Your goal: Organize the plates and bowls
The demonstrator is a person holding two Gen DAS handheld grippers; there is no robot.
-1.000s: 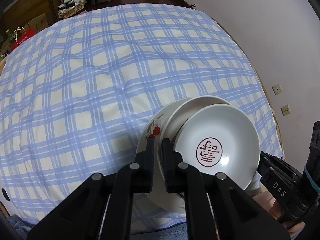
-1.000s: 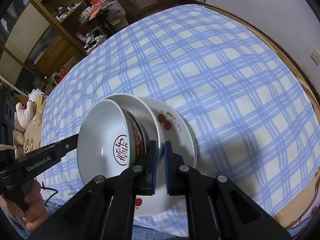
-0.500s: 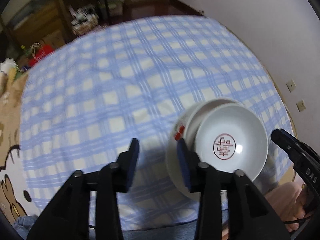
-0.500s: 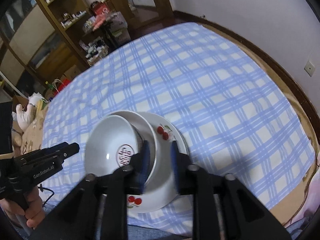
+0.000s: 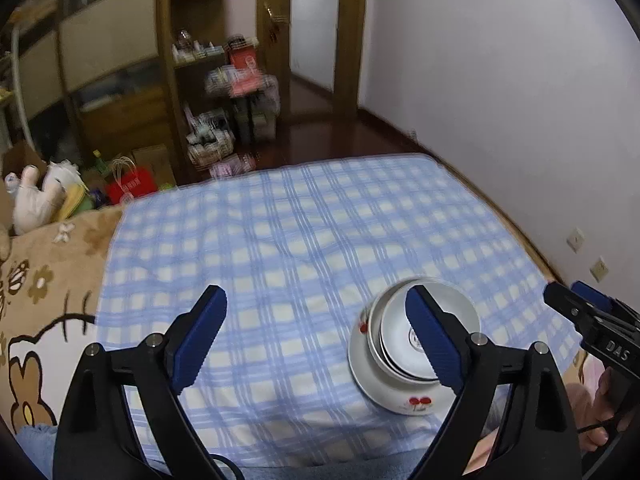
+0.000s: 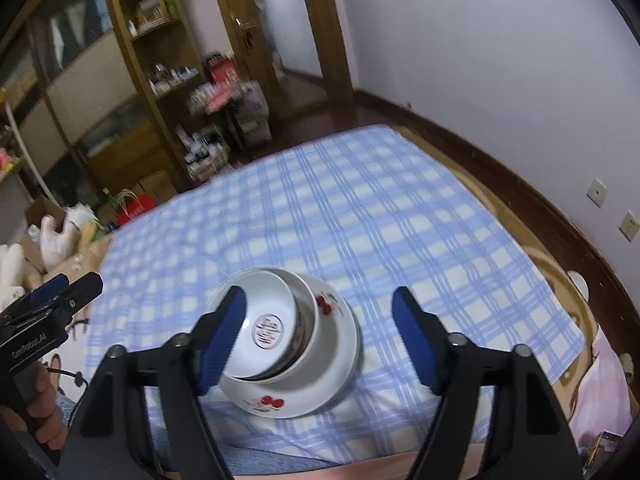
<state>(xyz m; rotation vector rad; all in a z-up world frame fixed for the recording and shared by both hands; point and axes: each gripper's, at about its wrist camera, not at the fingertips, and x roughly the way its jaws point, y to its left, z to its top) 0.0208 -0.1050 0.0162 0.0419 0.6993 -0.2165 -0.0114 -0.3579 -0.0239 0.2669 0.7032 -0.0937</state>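
Blue-and-white checked cloth (image 5: 304,240) was spread over a bed, with a wooden shelf unit (image 6: 132,92) and a doorway seen at twelve o'clock. On the cloth, toward the near edge, a stack was set: a cherry-printed plate (image 6: 320,392) at the bottom, a white bowl (image 6: 320,344) on it, and a bowl with a red seal mark (image 6: 268,320) nested inside, tilted rather than level. In the left wrist view the stack (image 5: 400,360) was found at four o'clock; in the right wrist view it lay near centre.

Both tongs were empty and apart, their jaws opening. The left tongs (image 5: 316,340) and the right tongs (image 6: 320,340) were held above the crockery, with no pad touching it, though a blue pad crossed the stack in each view.

A slip was judged possible: the mattress is soft, and the top bowl sat crooked, so any nudge from a passing pad or a shift in the bedding could tip it out or slide the stack toward the near edge.
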